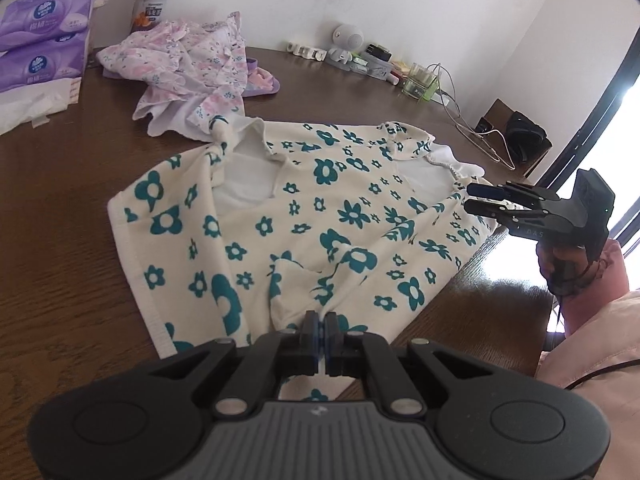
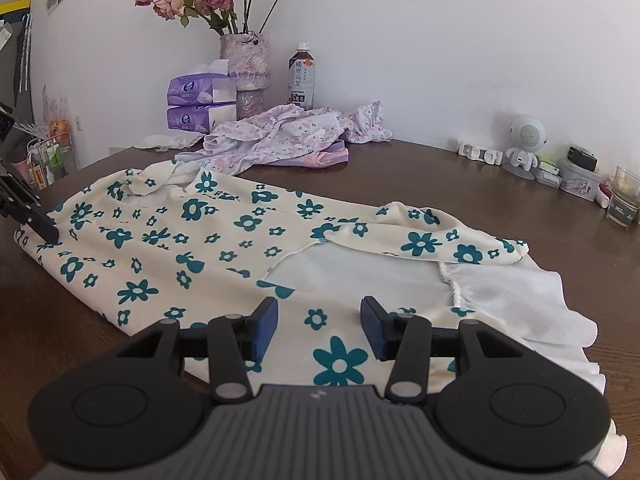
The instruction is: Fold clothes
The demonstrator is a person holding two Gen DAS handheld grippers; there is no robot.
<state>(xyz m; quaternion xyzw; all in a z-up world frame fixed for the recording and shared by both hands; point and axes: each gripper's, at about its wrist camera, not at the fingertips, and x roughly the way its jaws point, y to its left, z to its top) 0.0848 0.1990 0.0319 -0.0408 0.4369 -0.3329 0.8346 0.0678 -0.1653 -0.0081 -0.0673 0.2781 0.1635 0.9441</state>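
A cream garment with teal flowers (image 1: 300,208) (image 2: 240,240) lies spread on the brown wooden table (image 1: 60,220) (image 2: 440,184), its white lining showing at the openings. My left gripper (image 1: 321,320) is shut on a raised pinch of the fabric at one end of the garment. In the right wrist view its tip (image 2: 54,236) shows at the far left, on the cloth. My right gripper (image 2: 319,320) (image 1: 467,198) stands open low over the other end. Flowered fabric lies under the gap, and the blue pads (image 2: 266,328) do not press on it.
A crumpled pink floral garment (image 1: 192,68) (image 2: 288,136) lies at the back. Behind it stand purple tissue packs (image 2: 196,104), a vase of roses (image 2: 245,68) and a bottle (image 2: 301,76). Along the wall are a small white robot figure (image 2: 524,144), a glass (image 2: 622,200) and cables (image 1: 468,124). A pink sleeve (image 1: 600,340) is at right.
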